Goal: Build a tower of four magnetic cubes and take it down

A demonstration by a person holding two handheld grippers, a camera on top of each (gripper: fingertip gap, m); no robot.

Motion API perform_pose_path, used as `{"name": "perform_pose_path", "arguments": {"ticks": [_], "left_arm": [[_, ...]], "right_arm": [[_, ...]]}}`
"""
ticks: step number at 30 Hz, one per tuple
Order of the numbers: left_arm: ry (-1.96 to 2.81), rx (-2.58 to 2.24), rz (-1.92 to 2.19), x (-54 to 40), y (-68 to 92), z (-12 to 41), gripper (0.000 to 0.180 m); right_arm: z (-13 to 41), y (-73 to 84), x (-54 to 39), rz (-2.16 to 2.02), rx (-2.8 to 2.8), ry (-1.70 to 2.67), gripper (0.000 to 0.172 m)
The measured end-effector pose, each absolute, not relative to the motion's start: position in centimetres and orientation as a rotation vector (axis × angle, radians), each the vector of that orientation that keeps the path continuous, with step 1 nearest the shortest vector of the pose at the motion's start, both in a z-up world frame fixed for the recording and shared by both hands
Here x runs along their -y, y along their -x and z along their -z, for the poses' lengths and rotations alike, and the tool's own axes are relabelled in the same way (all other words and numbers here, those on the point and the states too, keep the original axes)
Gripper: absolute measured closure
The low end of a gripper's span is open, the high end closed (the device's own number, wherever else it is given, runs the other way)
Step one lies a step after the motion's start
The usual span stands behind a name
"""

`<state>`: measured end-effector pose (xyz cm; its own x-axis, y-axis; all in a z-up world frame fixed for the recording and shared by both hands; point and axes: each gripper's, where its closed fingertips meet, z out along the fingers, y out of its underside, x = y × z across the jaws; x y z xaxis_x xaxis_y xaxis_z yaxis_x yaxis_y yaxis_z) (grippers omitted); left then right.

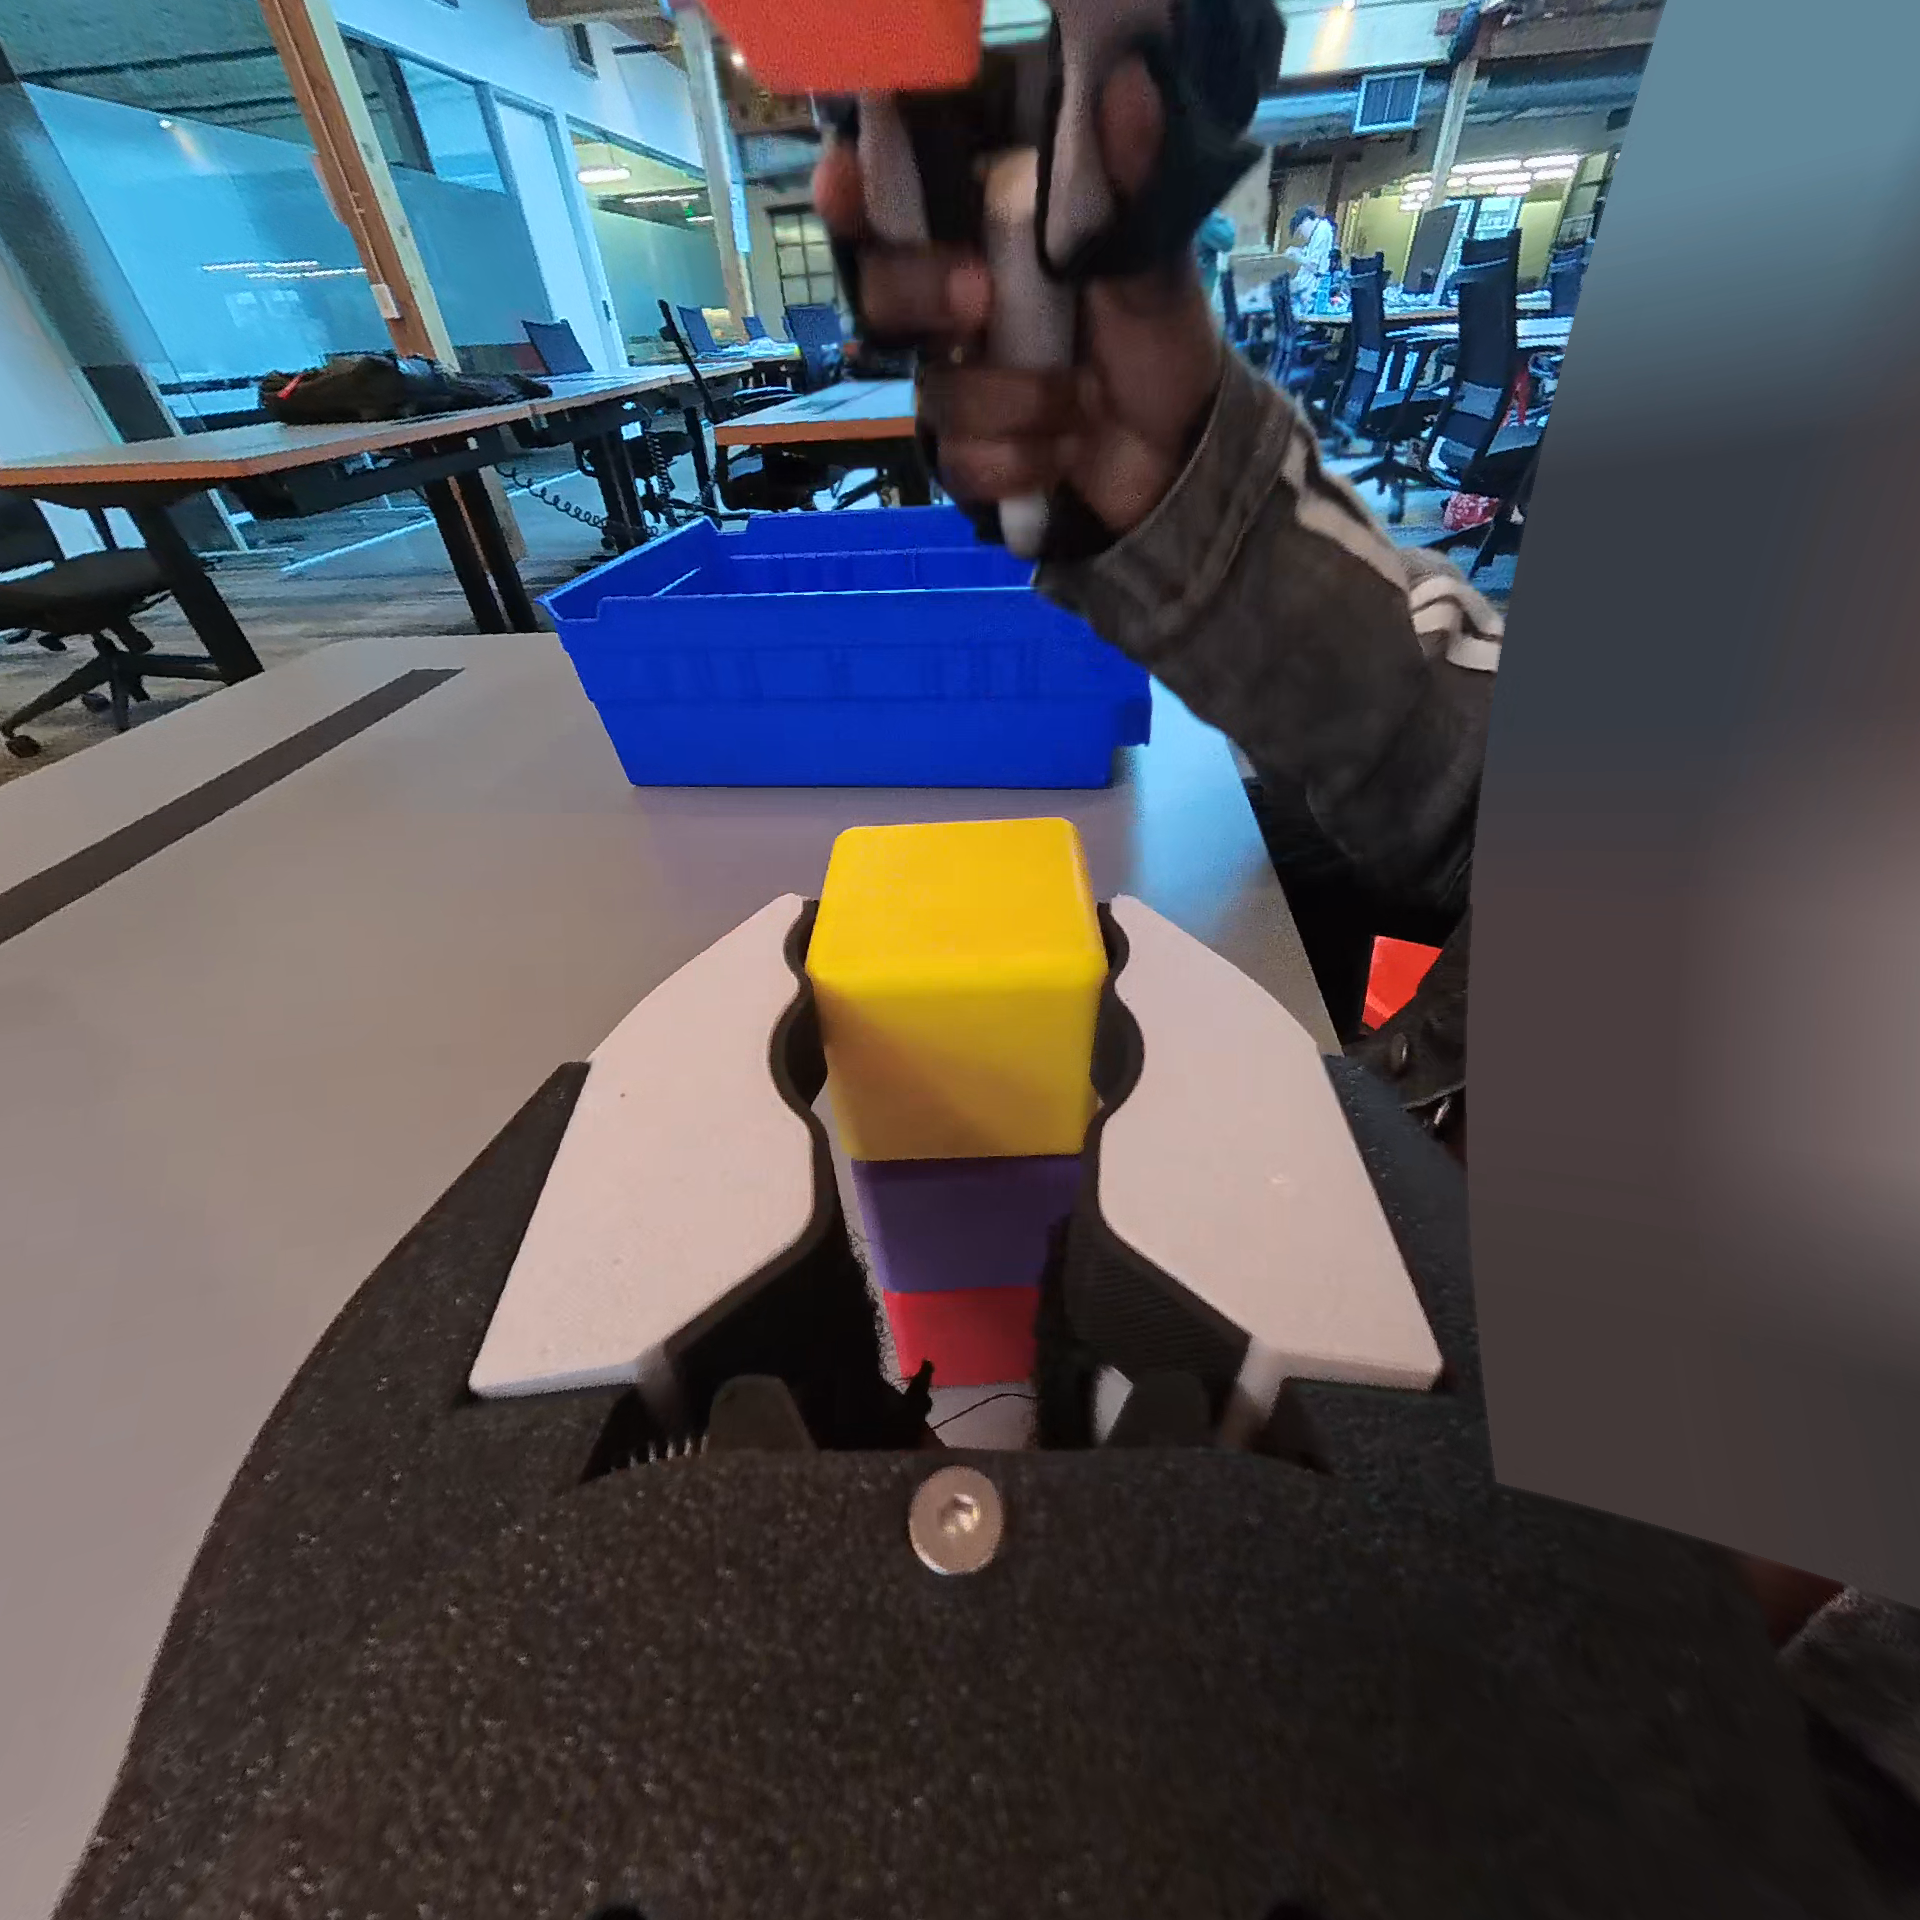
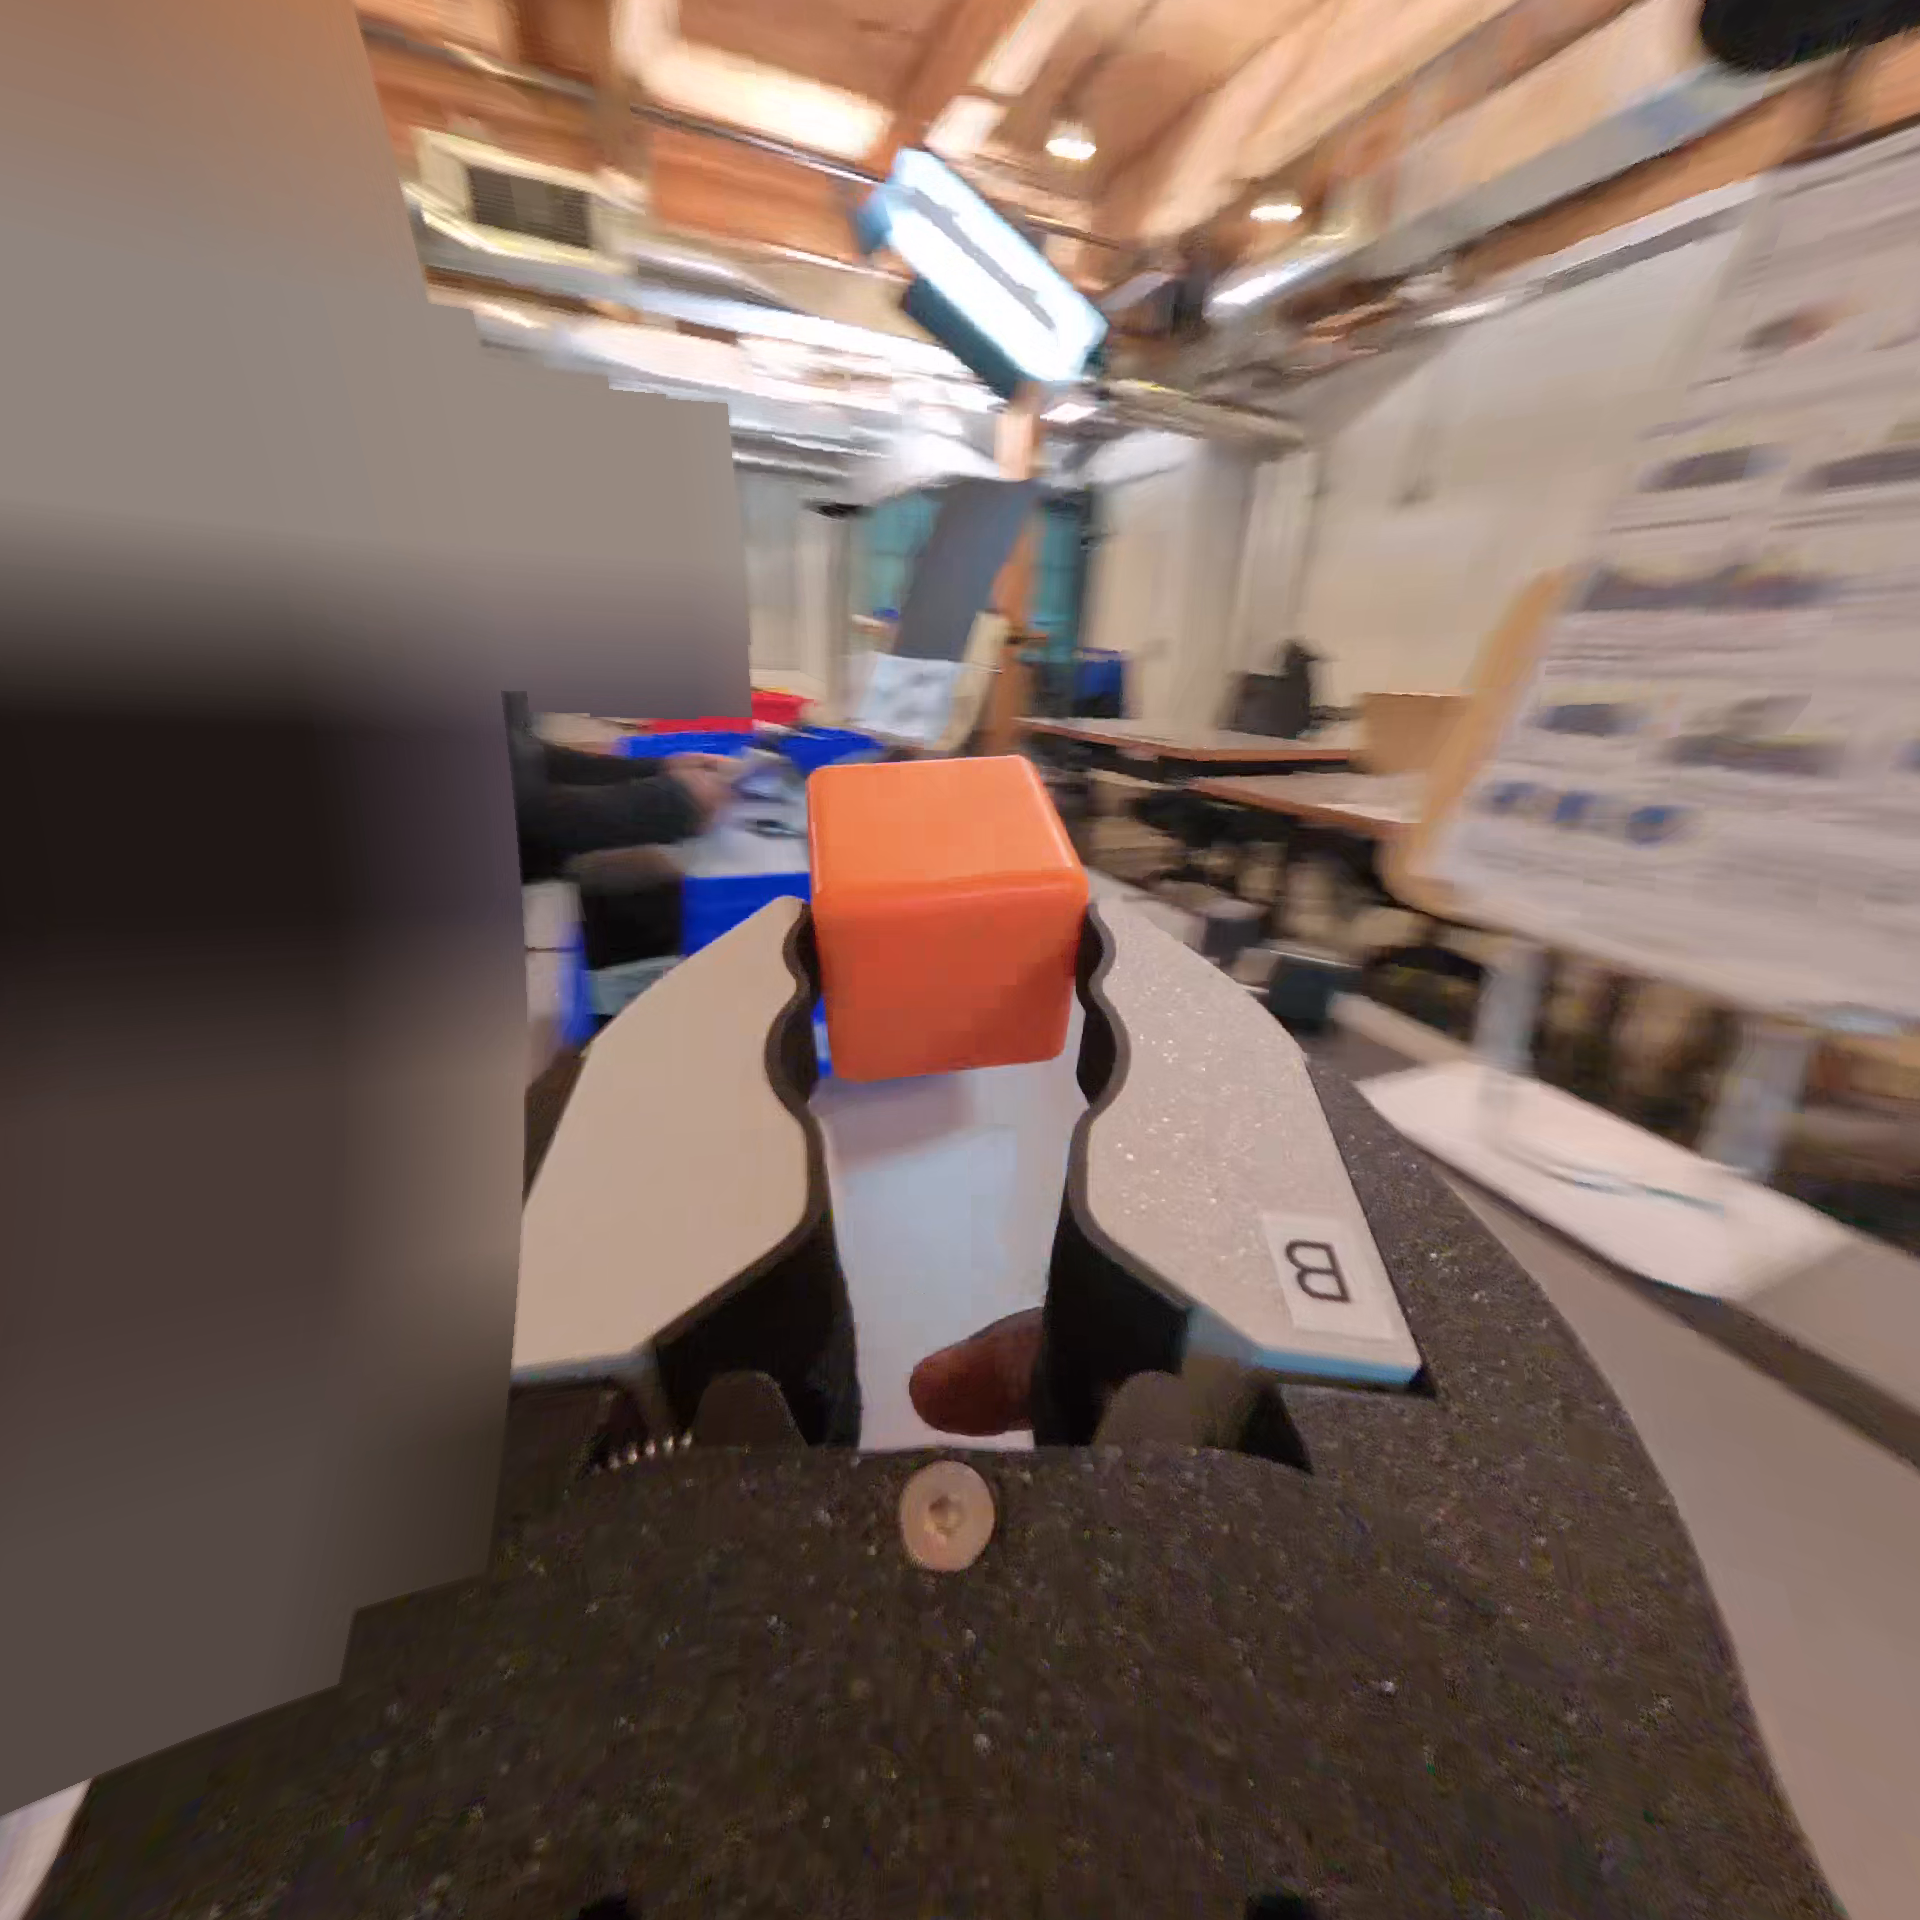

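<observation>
Tower of yellow cube [image 1: 954,987], purple cube [image 1: 961,1221], red cube [image 1: 961,1335] stands on grey table [image 1: 364,935] | left gripper [image 1: 956,966] clamps yellow | right gripper [image 2: 943,966] clamps orange cube [image 2: 940,925], high at 12 o'clock | advice: carry orange clear before releasing; keep left steady.

From my remote seat I see glass partitions [image 1: 260,260] at ten o'clock, desks [image 1: 312,442] and black office chairs [image 1: 1475,353] beyond, and a wooden ceiling [image 2: 727,94] with lit fixtures [image 2: 987,275] at twelve.
</observation>
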<state>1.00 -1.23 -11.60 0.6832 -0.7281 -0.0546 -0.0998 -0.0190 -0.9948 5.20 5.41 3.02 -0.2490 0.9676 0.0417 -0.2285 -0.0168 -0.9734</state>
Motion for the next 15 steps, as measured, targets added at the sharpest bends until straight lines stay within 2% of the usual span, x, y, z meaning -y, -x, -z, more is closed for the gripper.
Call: {"name": "perform_pose_path", "arguments": {"ticks": [1,4,7,15], "left_arm": [[1.533,-0.707,0.572,1.2,-1.0,11.6,0.131],[1.537,-0.702,0.563,1.2,-0.9,11.6,0.131],[1.543,-0.696,0.558,1.3,-0.8,11.6,0.131],[1.541,-0.692,0.565,1.4,-0.7,11.6,0.131]], "right_arm": [[-3.7,-6.5,-7.3,-1.353,1.177,0.939,0.124],[-4.6,-10.9,-13.6,-0.957,1.038,1.107,0.124],[-2.4,-14.5,-20.1,-0.642,0.984,1.406,0.124],[11.5,-16.5,-31.5,-0.125,1.297,2.207,0.124]]}}
